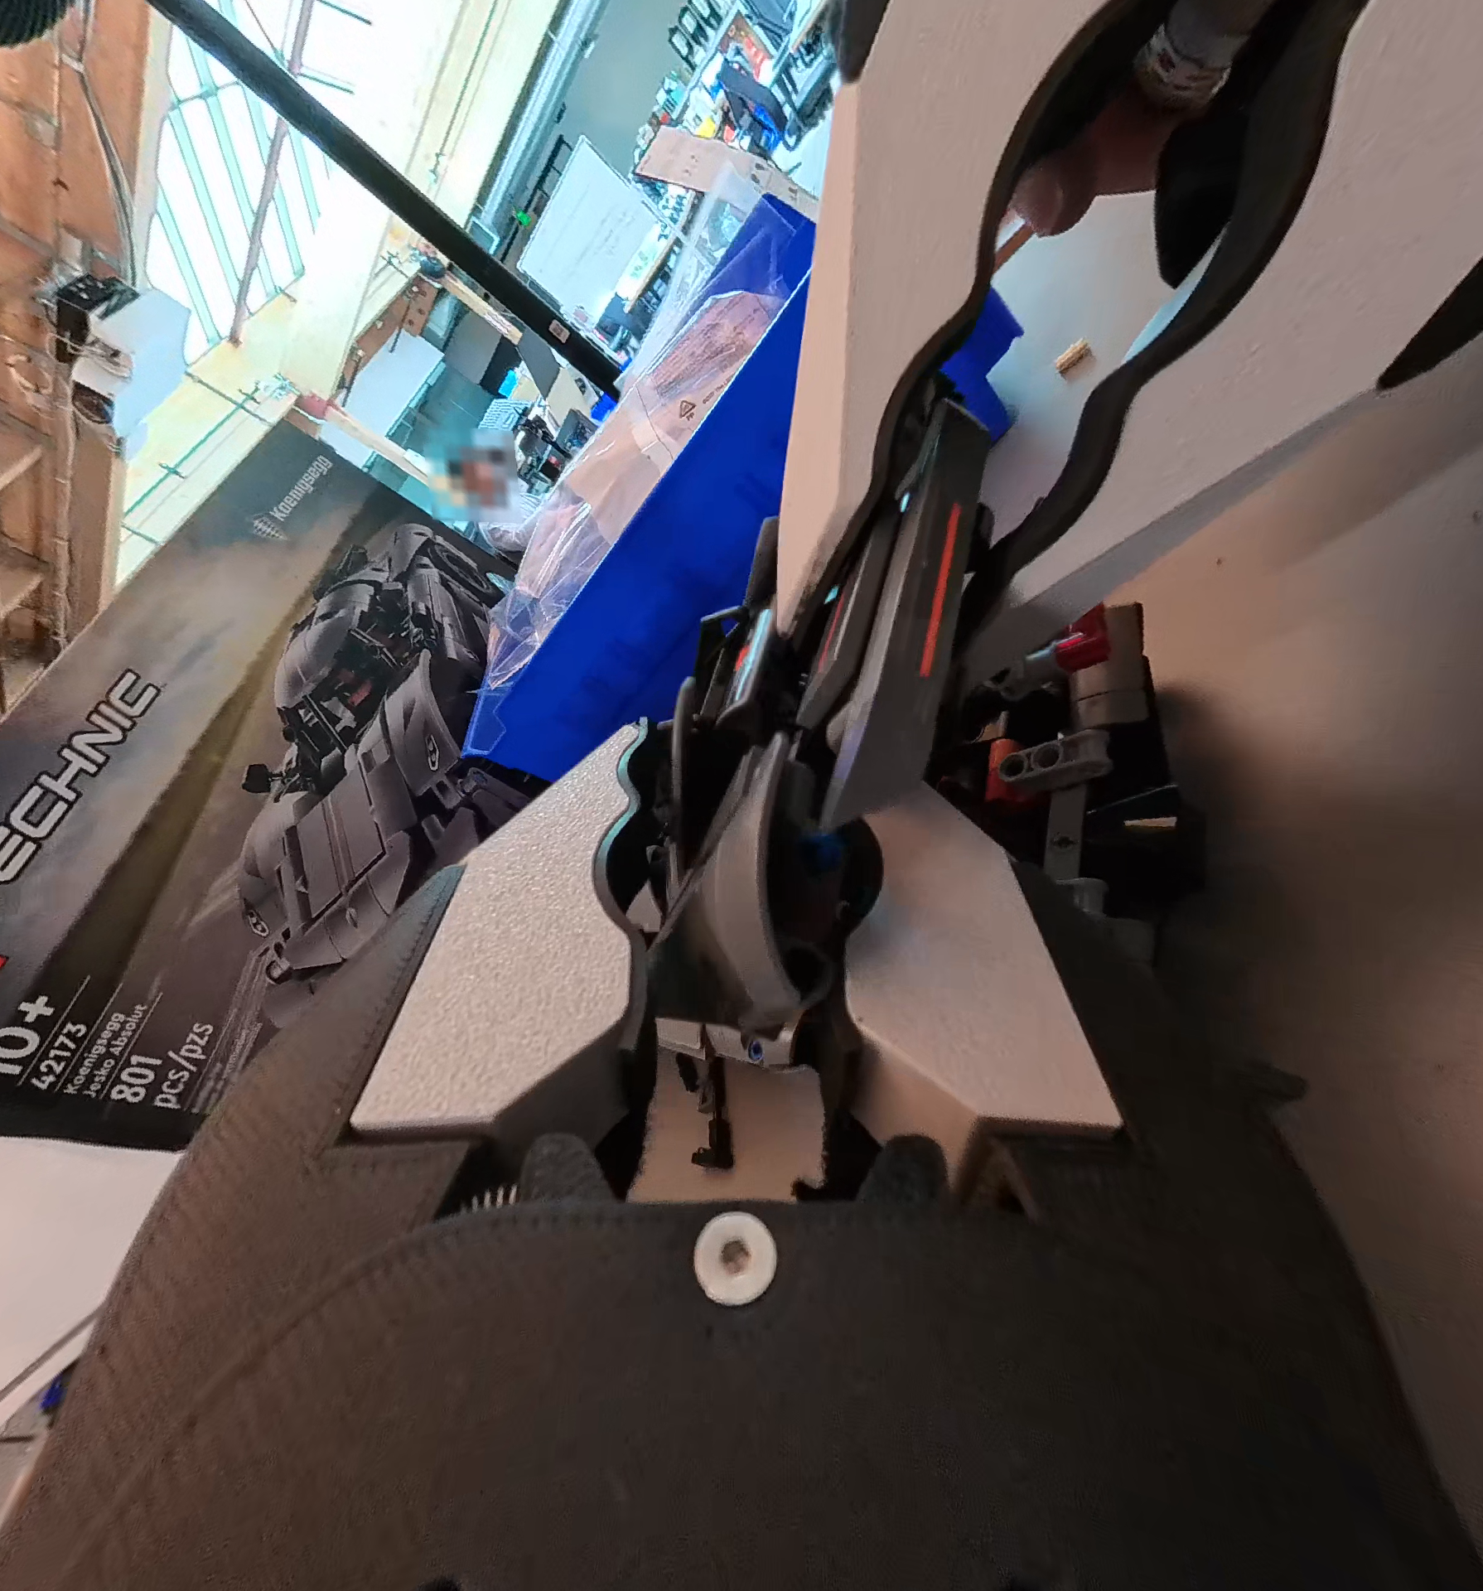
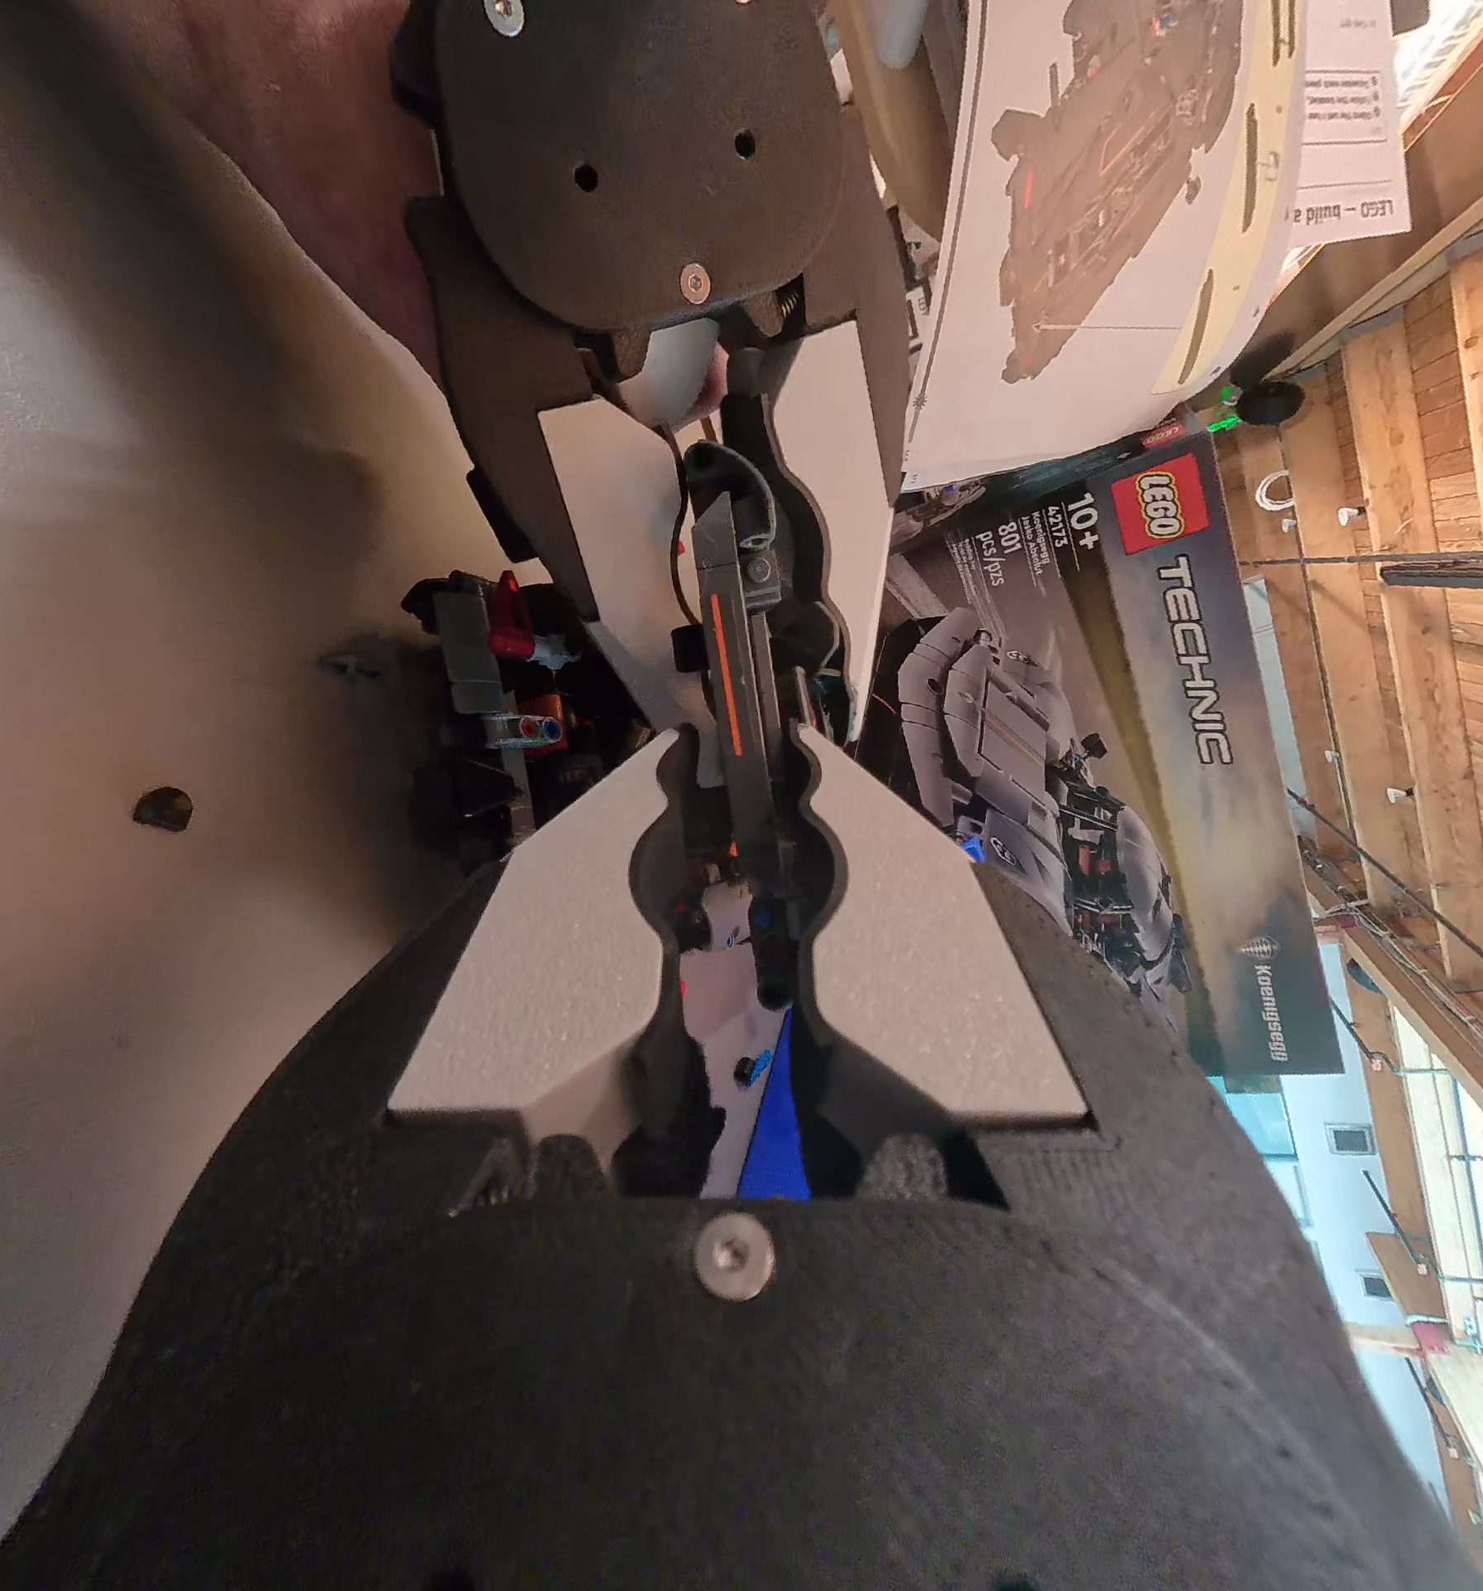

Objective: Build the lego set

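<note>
A Lego assembly (image 1: 772,861) of a curved grey panel and a long dark panel with an orange stripe (image 2: 731,680) is held in the air between both grippers. My left gripper (image 1: 764,826) is shut on the end with the grey panel. My right gripper (image 2: 742,740) is shut on the striped dark panel from the opposite side. In the left wrist view the right gripper (image 1: 910,585) comes in from the top. In the right wrist view the left gripper (image 2: 764,689) comes in from the top, with a hand behind it. The fingers hide much of the assembly.
A cluster of black, grey, red and orange Lego pieces (image 1: 1065,732) (image 2: 506,680) sits on the white table (image 2: 161,603) below. The Lego set box (image 1: 161,775) (image 2: 1151,732) stands behind. A blue bin (image 1: 678,560) holds clear plastic bags (image 1: 635,456). An instruction booklet (image 2: 1108,215) lies open. My right fingertips sit around 4 cm from my left ones.
</note>
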Demonstrator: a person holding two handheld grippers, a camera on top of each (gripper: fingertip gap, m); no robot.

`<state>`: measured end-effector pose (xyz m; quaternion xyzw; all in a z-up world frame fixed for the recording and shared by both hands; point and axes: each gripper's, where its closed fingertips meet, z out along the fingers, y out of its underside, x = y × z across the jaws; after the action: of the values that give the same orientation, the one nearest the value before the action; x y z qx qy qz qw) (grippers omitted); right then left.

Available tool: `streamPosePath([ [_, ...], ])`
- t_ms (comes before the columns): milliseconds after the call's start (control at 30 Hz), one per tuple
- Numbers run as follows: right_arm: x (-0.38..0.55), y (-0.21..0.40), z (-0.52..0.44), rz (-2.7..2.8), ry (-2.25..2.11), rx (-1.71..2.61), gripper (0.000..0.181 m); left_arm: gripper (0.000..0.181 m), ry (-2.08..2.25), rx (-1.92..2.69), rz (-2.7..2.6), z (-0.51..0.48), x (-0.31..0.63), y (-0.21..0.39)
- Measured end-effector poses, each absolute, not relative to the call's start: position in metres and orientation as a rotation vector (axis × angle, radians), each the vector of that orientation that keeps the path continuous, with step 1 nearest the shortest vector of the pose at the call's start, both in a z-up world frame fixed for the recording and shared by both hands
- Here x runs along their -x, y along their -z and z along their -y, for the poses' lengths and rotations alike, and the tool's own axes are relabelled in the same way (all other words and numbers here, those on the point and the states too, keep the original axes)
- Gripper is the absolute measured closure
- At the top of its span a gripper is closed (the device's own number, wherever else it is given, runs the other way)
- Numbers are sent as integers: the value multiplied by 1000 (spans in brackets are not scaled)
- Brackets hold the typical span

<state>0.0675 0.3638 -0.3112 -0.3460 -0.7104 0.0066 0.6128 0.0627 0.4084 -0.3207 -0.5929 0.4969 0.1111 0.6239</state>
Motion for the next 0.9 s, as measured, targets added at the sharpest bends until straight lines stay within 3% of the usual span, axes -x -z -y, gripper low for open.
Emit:
streamPosePath([
  [900,-67,316,-363,1617,97,713,164,144,-377,1305,-1187,-412,-64,323],
])
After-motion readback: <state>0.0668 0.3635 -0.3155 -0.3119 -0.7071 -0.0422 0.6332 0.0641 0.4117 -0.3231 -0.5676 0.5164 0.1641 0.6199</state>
